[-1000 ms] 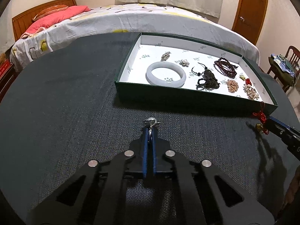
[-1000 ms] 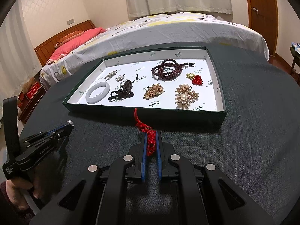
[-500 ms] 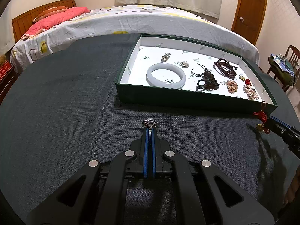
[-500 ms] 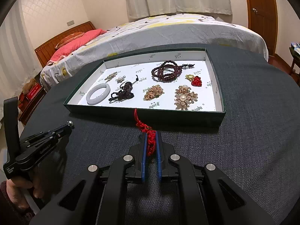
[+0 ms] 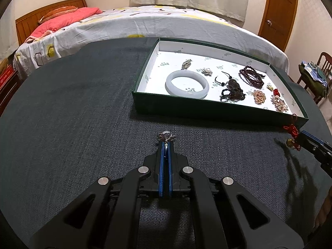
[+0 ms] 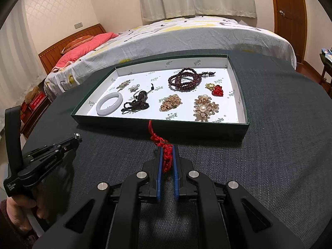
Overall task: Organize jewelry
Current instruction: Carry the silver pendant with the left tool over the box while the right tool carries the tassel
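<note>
My left gripper (image 5: 165, 143) is shut on a small silver brooch (image 5: 166, 136) that sticks out past its tips, above the dark cloth short of the tray. My right gripper (image 6: 166, 148) is shut on a red knotted cord charm (image 6: 160, 142) whose loop rises toward the tray's near wall. The green tray (image 5: 217, 114) with a white lining holds a pale jade bangle (image 5: 187, 84), a dark pendant on a cord (image 5: 232, 89), dark red beads (image 5: 251, 77), gold brooches (image 6: 171, 102) and a small red charm (image 6: 217, 90). The left gripper (image 6: 77, 137) also shows in the right wrist view, a hand (image 6: 18, 205) around its handle.
A dark textured cloth (image 5: 72, 114) covers the round table. Behind it stands a bed (image 5: 145, 25) with a patterned cover and a pink pillow. A wooden door (image 5: 278, 10) is at the back right, a chair (image 5: 319, 72) with clothes at the right edge.
</note>
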Tool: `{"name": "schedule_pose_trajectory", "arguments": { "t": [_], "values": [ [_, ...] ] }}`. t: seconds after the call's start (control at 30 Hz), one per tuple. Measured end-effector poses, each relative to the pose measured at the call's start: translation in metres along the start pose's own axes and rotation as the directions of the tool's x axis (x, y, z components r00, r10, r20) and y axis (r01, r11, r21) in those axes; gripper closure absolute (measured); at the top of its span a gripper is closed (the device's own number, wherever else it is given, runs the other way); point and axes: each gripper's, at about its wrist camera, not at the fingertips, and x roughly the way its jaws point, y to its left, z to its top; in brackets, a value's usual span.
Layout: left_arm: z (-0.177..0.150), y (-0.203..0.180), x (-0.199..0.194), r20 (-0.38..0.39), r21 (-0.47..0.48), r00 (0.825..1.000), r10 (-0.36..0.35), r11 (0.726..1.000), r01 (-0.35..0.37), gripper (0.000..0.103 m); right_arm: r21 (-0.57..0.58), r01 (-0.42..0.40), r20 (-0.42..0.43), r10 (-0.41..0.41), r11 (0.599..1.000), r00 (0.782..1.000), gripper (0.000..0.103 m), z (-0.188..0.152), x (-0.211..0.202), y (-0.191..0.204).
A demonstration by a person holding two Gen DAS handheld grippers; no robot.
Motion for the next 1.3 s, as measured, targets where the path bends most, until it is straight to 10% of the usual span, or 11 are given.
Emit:
{"name": "schedule_pose_trajectory", "arguments": {
  "t": [1.3],
  "values": [
    [0.018, -0.013, -0.059, 0.108, 0.007, 0.993, -0.035, 0.999, 0.034, 0.099, -0.022, -0.005, 0.114, 0.007, 1.0, 0.993, 0.094, 0.014, -0.047, 0.013]
  ]
}}
